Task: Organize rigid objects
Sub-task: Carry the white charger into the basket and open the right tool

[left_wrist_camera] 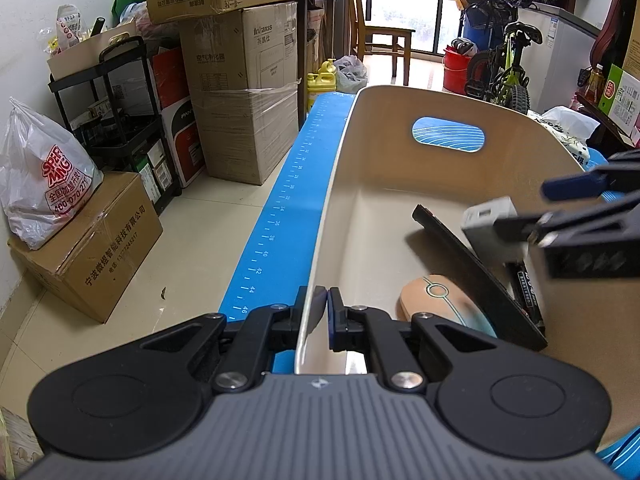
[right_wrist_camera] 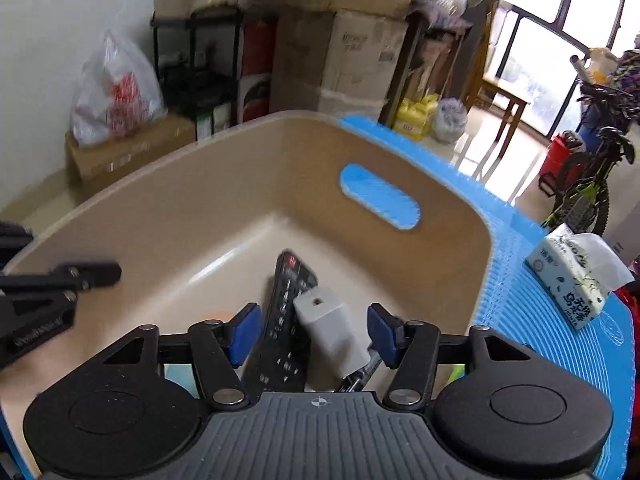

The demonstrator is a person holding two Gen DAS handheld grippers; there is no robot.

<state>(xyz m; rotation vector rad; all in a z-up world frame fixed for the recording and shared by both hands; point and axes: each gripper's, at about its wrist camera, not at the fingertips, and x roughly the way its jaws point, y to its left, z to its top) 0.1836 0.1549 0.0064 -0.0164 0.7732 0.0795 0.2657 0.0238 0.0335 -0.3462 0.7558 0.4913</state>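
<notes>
A beige plastic bin stands on a blue ruled mat. My left gripper is shut on the bin's near rim. My right gripper is open above the bin's inside, and it also shows in the left wrist view. A grey charger block lies between its fingers, not gripped, resting on a black remote control. In the left wrist view the charger, the remote, a peach computer mouse and a black marker lie in the bin.
A tissue pack lies on the mat right of the bin. Cardboard boxes, a black cart and a plastic bag stand along the left wall. A small bicycle stands far right.
</notes>
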